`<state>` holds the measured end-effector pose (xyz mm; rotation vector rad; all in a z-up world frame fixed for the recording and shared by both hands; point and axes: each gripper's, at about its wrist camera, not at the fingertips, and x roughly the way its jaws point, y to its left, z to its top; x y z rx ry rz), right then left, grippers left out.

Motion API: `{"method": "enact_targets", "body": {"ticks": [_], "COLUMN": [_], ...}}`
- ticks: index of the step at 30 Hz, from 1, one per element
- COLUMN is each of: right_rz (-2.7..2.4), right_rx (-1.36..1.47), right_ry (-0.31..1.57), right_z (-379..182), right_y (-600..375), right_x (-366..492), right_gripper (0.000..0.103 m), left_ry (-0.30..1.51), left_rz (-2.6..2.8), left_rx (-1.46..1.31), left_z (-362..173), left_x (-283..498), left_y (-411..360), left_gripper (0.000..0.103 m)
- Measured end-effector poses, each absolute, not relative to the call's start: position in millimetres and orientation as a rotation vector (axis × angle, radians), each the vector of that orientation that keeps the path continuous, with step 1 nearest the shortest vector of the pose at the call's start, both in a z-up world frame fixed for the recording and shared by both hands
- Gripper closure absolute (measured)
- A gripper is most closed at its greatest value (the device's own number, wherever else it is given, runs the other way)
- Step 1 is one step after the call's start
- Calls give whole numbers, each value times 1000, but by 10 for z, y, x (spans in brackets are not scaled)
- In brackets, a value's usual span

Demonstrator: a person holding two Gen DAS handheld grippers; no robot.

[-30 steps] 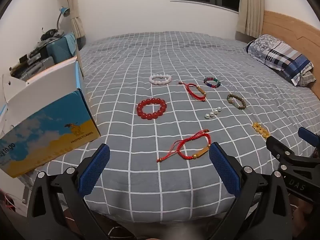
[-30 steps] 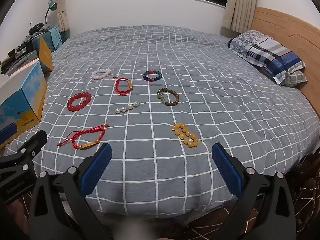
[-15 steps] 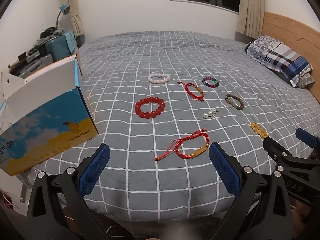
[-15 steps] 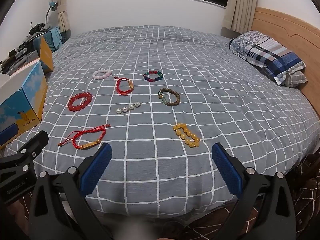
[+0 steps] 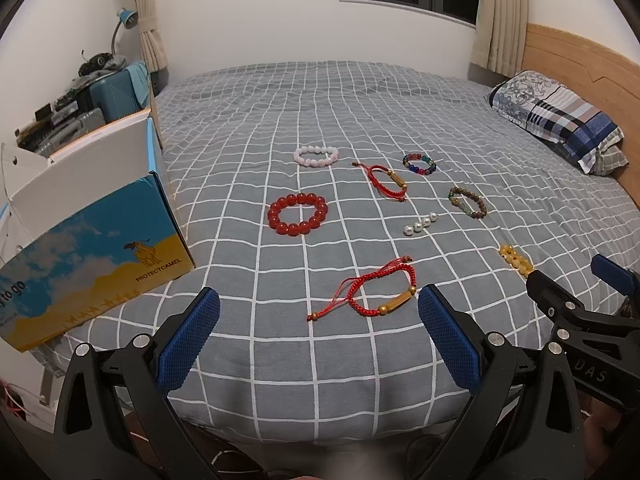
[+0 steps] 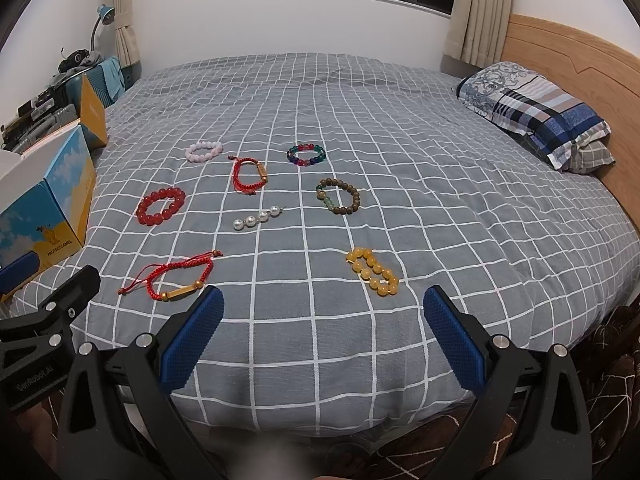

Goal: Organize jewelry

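Several bracelets lie on a grey checked bed (image 5: pixel 360 100). A red cord bracelet (image 5: pixel 380 292) lies nearest, just beyond my open, empty left gripper (image 5: pixel 318 312). Farther off are a red bead bracelet (image 5: pixel 298 214), a pink one (image 5: pixel 316 156), another red cord one (image 5: pixel 386 182), a multicolour one (image 5: pixel 419 163), a brown one (image 5: pixel 467 202), a pearl string (image 5: pixel 420 224) and a yellow bead bracelet (image 6: pixel 372 271). My right gripper (image 6: pixel 322 312) is open and empty, near the yellow beads. An open blue and yellow box (image 5: pixel 88 248) stands at the left.
A checked pillow (image 6: pixel 536 112) lies by the wooden headboard (image 6: pixel 580 64) at the right. Suitcases and clutter (image 5: pixel 92 92) stand behind the box at the left. The bed's near edge runs just under both grippers.
Both grippers have drawn back and risen slightly, so the bracelets sit a little farther off in view. Both stay open. Nothing on the bed has moved.
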<state>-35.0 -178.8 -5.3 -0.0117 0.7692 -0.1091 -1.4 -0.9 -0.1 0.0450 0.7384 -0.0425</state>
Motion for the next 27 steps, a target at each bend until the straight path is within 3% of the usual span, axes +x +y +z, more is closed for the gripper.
{"method": "enact_targets", "body": {"ticks": [27], "right_rz": [-108], "right_rx": [-11], "right_ry": [765], "right_z": [-39], "right_y": [-1784], "right_x": [-336], "right_gripper": [7], "left_ry": [745], "left_rz": [-47], "left_rx": [36], "left_z": [-10], "left_x": [-12], "left_y": [11], "left_gripper": [6]}}
